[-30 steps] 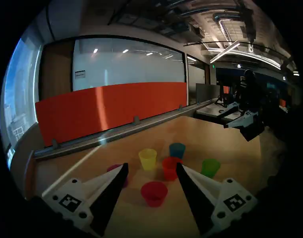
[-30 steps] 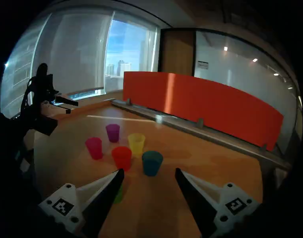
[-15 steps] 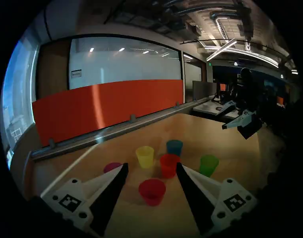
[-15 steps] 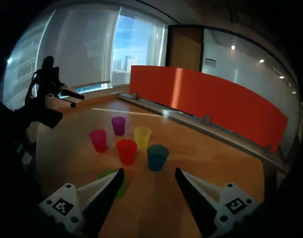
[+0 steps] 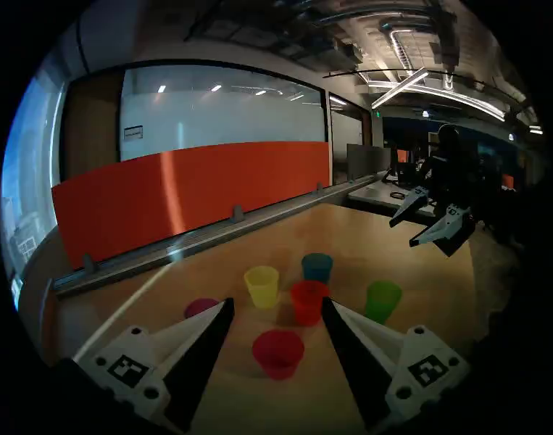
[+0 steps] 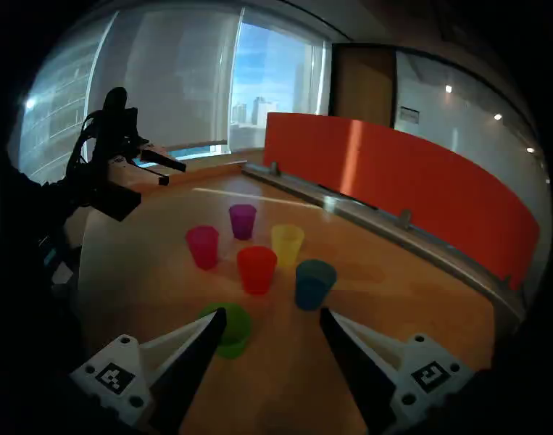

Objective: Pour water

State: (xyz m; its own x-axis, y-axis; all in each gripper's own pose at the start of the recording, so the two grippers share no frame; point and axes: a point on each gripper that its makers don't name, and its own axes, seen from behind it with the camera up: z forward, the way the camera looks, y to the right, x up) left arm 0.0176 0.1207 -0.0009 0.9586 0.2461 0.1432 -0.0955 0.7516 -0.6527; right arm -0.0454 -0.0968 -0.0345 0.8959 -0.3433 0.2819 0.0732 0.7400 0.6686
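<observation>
Cups (image 6: 286, 243) look light and bendy, so squeeze the red cup (image 6: 256, 268) softly around its middle. Your left gripper (image 5: 276, 302) and right gripper (image 6: 272, 312) are spread wide, empty.

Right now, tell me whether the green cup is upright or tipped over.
Upright. The green cup stands on its base on the table, open mouth facing up. Whether it holds water, cannot tell.

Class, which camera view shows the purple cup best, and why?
The right gripper view: the purple cup stands whole, with nothing in front of it. In the left gripper view, a gripper finger hides its lower part.
</observation>
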